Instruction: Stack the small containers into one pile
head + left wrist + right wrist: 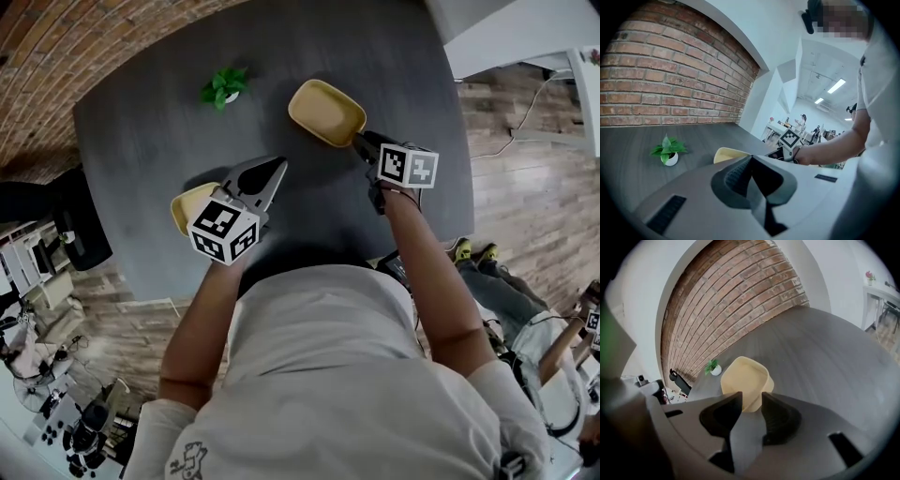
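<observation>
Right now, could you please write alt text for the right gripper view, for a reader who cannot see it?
The right gripper has its jaws apart, with the near corner of a yellow container between them. Beyond it are a dark table, a potted plant and a brick wall.

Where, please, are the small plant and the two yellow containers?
small plant [224, 87]: head view, on its leaves.
far yellow container [325, 112]: head view, on its inner floor.
near yellow container [188, 202]: head view, on its exposed part.

Yellow container [326, 112] smooth matt plastic; tabletop [150, 131] matt grey woodgrain; wall [670, 75] rough brick.
</observation>
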Available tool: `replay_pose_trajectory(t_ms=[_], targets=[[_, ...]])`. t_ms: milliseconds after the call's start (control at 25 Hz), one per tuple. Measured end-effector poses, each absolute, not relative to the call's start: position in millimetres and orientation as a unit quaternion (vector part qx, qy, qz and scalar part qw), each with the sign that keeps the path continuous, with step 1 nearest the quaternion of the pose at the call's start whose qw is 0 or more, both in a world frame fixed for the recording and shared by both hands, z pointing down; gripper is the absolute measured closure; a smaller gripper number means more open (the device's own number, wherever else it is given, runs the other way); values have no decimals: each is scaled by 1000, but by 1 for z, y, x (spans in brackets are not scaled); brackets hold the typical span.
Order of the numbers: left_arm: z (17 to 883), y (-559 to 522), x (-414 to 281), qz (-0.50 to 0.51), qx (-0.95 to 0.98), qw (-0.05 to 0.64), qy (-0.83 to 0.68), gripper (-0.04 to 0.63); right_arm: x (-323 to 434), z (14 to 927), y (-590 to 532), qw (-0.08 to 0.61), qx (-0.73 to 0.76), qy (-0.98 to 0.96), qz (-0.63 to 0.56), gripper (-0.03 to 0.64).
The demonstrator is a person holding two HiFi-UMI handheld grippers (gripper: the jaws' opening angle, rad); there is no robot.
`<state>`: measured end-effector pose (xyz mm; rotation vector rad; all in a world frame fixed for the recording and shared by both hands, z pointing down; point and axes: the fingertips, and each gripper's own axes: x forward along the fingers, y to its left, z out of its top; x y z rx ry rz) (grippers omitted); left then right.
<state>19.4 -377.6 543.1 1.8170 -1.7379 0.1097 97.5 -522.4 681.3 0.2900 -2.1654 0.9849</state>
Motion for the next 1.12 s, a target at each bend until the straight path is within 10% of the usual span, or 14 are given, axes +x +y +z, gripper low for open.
replay_pose_trajectory(t_ms=[1120], targets=[[559, -374, 5, 20, 666, 339, -664, 584, 82, 700, -529, 318, 149, -806, 476, 584]])
